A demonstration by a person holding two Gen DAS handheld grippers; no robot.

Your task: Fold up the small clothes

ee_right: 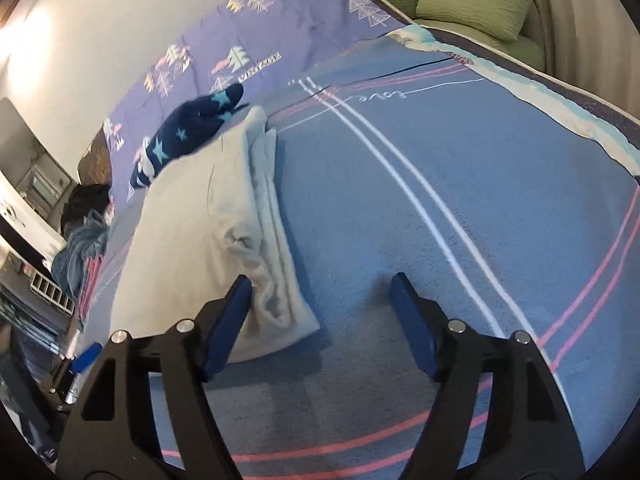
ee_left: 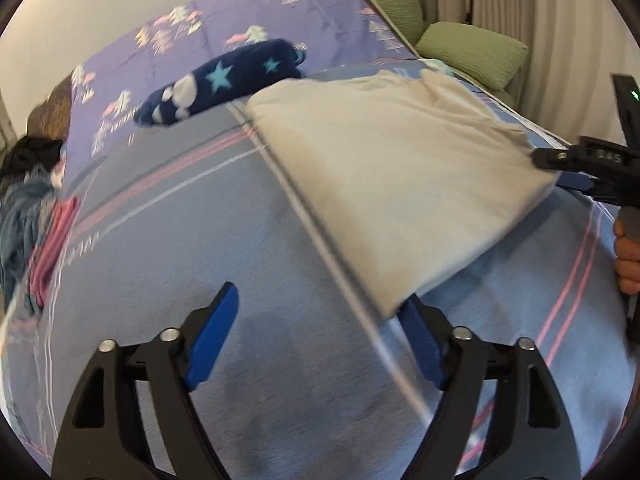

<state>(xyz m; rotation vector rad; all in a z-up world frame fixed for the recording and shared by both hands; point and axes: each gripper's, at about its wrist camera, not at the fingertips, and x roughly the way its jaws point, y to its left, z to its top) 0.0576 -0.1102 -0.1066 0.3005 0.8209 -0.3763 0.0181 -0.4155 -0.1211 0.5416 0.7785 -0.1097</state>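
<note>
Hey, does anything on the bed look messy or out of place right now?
Mostly tidy. The folded white garment lies flat, though a small bunched pucker sits near its folded edge. A loose heap of clothes is crumpled at the bed's far edge.

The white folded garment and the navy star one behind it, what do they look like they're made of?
White folded garment: probably soft cotton knit, matte, with limp rounded fold edges. Navy star garment: likely fleece or plush, since its surface looks fuzzy and thick, though blur leaves that uncertain.
</note>
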